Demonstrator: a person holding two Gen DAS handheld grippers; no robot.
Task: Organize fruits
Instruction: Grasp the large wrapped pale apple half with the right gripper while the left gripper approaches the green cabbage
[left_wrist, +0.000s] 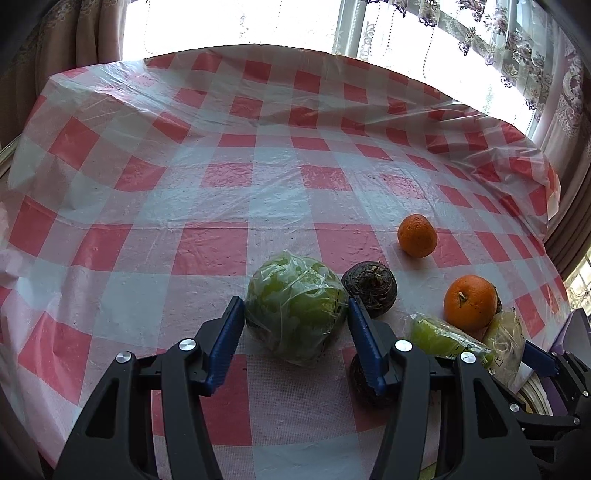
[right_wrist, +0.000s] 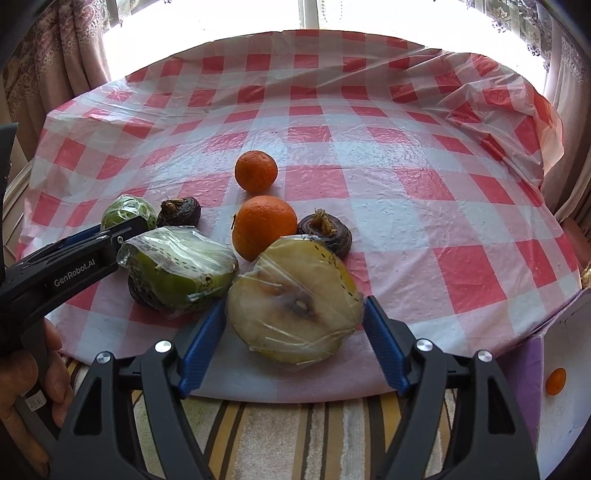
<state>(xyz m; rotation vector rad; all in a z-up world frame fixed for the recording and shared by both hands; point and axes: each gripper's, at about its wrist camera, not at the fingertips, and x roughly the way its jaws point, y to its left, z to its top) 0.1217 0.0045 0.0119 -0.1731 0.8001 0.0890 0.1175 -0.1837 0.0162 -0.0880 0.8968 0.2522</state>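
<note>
Checked tablecloth (left_wrist: 221, 206), lace curtains (left_wrist: 517, 55), striped rug (right_wrist: 295, 435).

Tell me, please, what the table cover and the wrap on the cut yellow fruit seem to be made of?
Table cover: apparently thin plastic sheet, printed in red and white checks; it shines and lies in crinkled folds. Wrap on the cut yellow fruit: probably clear cling film; glossy streaks and wrinkles cross the cut face, which shows through.

My left tongs (left_wrist: 295, 325) straddle a green fruit wrapped in plastic (left_wrist: 295, 308), blue pads at its two sides. Just behind it sits a dark brown bulb (left_wrist: 369, 286). Two oranges (left_wrist: 417, 236) (left_wrist: 470, 302) rest farther right on the checkered tabletop (left_wrist: 184, 184), beside another wrapped green piece (left_wrist: 439, 338).
</note>
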